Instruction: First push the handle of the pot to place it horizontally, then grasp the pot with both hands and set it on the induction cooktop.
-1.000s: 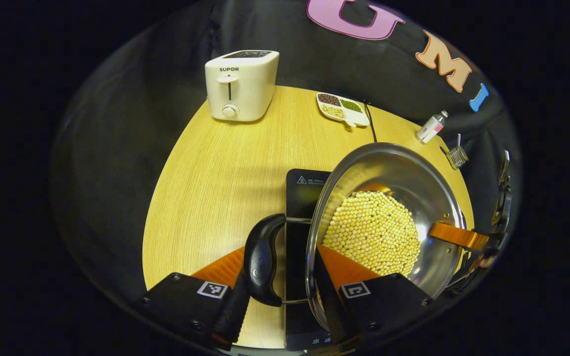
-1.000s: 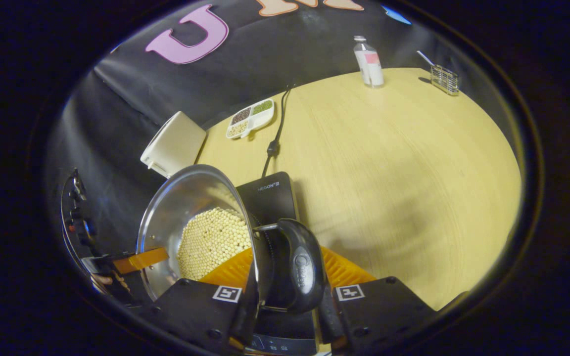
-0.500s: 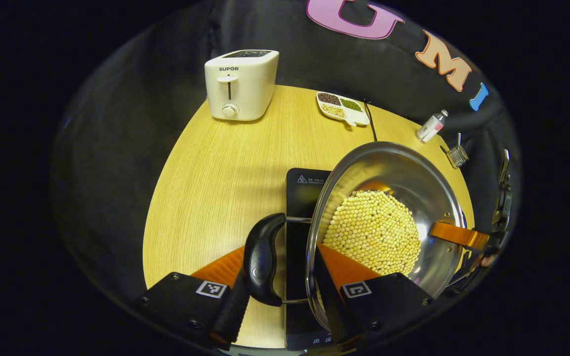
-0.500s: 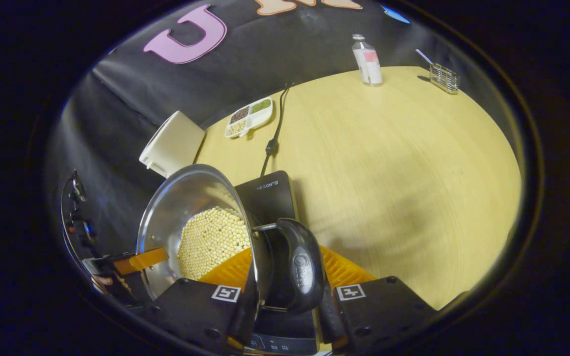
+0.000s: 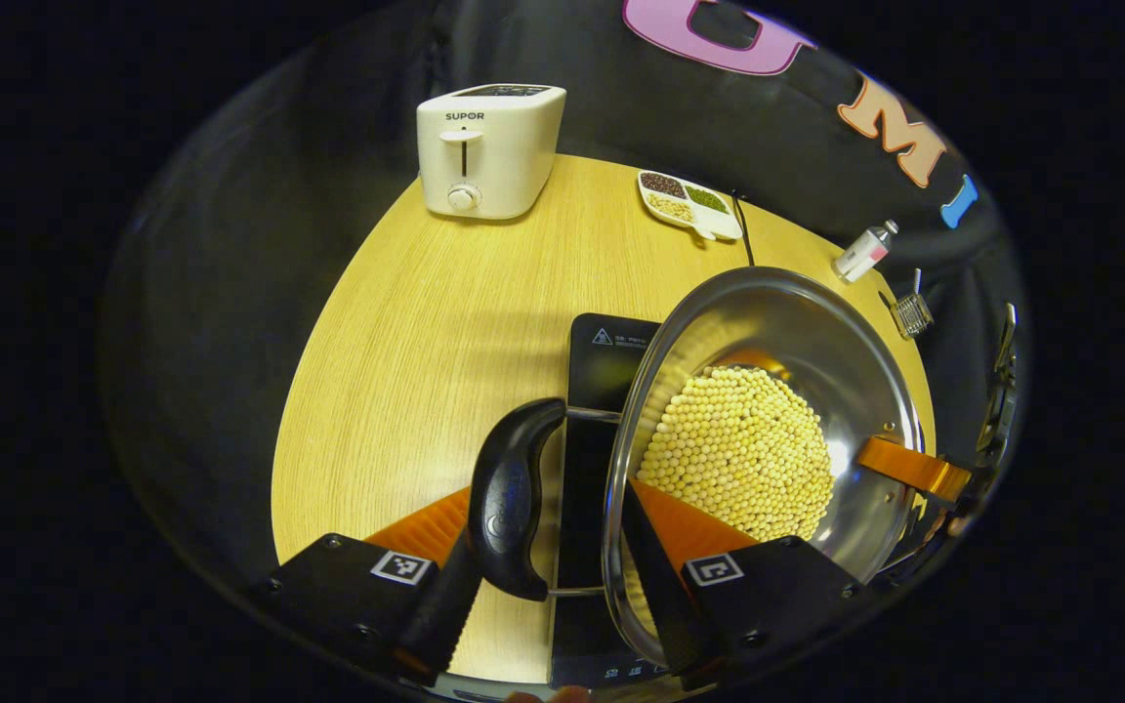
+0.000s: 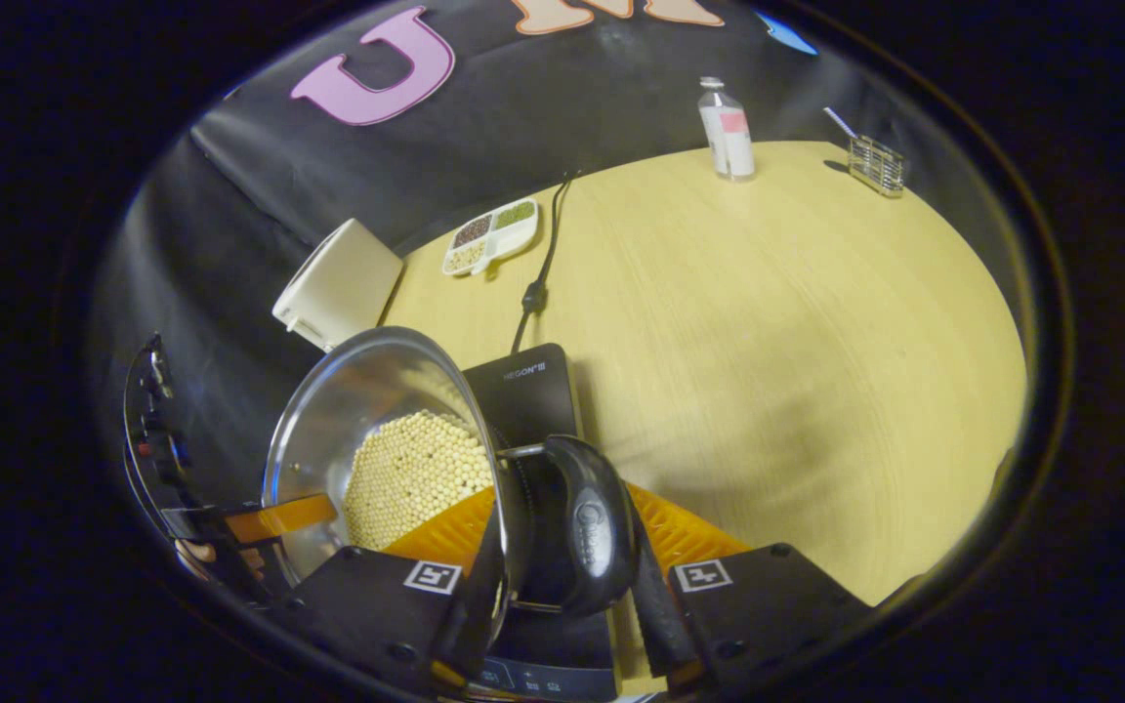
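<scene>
- Between the fingers of the left gripper, in the left gripper view, sit one black side handle of the pot and the adjoining pot rim: one finger lies outside the handle, the other inside the pot wall, and both pinch this section.
- Just beyond the inner finger, the pot bowl holds a bed of pale yellow beans.
- Below the pot and between the fingers, the black induction cooktop is visible; the pot is over it, and contact with its surface cannot be confirmed.
- At the far rim of the pot, opposite these fingers, one finger of the other gripper reaches over the rim.
- Between the fingers of the right gripper, in the right gripper view, the opposite black handle and the rim are pinched in the same way: one finger inside the pot, one outside the handle.
- Ahead of the right fingers, the induction cooktop extends from beneath the pot, with its power cord running away across the round wooden table.
- Far ahead of the left fingers stand a white toaster and a divided dish of grains.
- Far ahead of the right fingers stand a small bottle and a wire basket, well apart from the pot.
</scene>
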Available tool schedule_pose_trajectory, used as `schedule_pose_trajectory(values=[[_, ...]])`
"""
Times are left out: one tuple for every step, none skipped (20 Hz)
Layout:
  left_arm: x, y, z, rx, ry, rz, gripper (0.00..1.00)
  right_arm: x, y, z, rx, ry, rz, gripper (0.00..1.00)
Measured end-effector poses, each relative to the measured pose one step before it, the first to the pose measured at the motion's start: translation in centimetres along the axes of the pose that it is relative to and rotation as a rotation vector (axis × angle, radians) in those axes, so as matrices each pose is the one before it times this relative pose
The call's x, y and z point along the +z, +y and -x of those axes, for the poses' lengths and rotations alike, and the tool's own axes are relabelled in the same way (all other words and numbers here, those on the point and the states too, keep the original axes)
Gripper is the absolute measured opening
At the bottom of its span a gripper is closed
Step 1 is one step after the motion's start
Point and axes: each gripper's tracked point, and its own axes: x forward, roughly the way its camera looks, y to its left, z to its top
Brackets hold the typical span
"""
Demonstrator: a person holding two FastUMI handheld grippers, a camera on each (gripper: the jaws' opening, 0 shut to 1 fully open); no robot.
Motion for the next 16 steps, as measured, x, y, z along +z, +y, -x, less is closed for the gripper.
schedule_pose_trajectory(values=[[-0.222, 0.107, 0.025, 0.00934, 0.00578, 0.00958, 0.83, 0.132, -0.148, 0.267, 0.00156, 0.00124, -0.00298, 0.7], [-0.003, 0.123, -0.046, 0.00787, -0.00239, 0.01075, 0.92, -0.001, 0.132, -0.302, 0.002, -0.00183, -0.00192, 0.76], [-0.001, 0.051, 0.084, 0.00436, -0.0003, 0.01054, 0.94, 0.134, -0.087, 0.065, -0.00047, -0.00354, -0.00186, 0.87], [-0.052, 0.03, 0.091, 0.0019, 0.0003, 0.01045, 0.99, -0.079, 0.106, -0.06, 0.00236, -0.00409, 0.00038, 0.93], [-0.027, 0.054, 0.065, 0.00142, -0.00008, 0.00524, 0.99, 0.164, 0.046, 0.054, 0.00063, -0.00862, 0.00616, 0.94], [0.052, 0.032, -0.023, 0.00153, -0.00219, 0.00253, 0.99, 0.002, 0.057, 0.161, -0.00122, -0.0024, 0.00482, 0.94], [-0.068, -0.11, 0.059, 0.00239, 0.00078, 0.00203, 0.99, -0.095, 0.032, 0.119, 0.00365, 0.00656, 0.00052, 0.94], [0.032, -0.08, -0.029, 0.0005, 0.00156, -0.0007, 0.99, -0.186, 0.052, 0.042, -0.00088, 0.00664, 0.00279, 0.94], [-0.003, -0.008, 0.081, 0.00266, 0.00303, -0.00421, 0.99, 0.007, -0.079, 0.067, -0.00163, 0.00087, 0.00439, 1.0], [0.07, -0.037, 0.137, -0.00045, -0.00232, -0.00506, 0.99, -0.026, -0.026, 0.123, -0.00185, -0.00028, 0.00307, 1.0], [0.16, -0.11, 0.087, -0.00093, -0.00572, -0.00733, 0.98, -0.018, 0.034, 0.083, 0.0006, -0.00048, 0.00155, 0.94], [0.196, -0.078, 0.143, -0.00181, -0.00729, -0.00956, 0.99, -0.145, 0.077, 0.089, 0.00111, 0.00116, 0.00125, 0.94], [0.207, 0.025, 0.149, -0.00031, -0.00783, -0.00904, 0.99, 0.033, 0.045, 0.118, 0.00166, -0.00169, 0.00133, 0.94], [0.158, 0.041, 0.192, 0.00561, -0.00578, -0.00817, 0.99, -0.027, 0.117, 0.14, 0.00391, -0.00146, 0.00065, 0.94], [0.213, 0.002, 0.063, 0.00556, -0.01175, -0.00737, 0.99, 0.099, 0.147, 0.165, 0.00591, -0.00324, 0.00124, 0.94], [0.25, 0.074, 0.171, 0.00394, -0.00648, -0.00745, 0.99, -0.005, 0.068, 0.137, 0.00395, -0.00173, 0.00045, 0.94]])
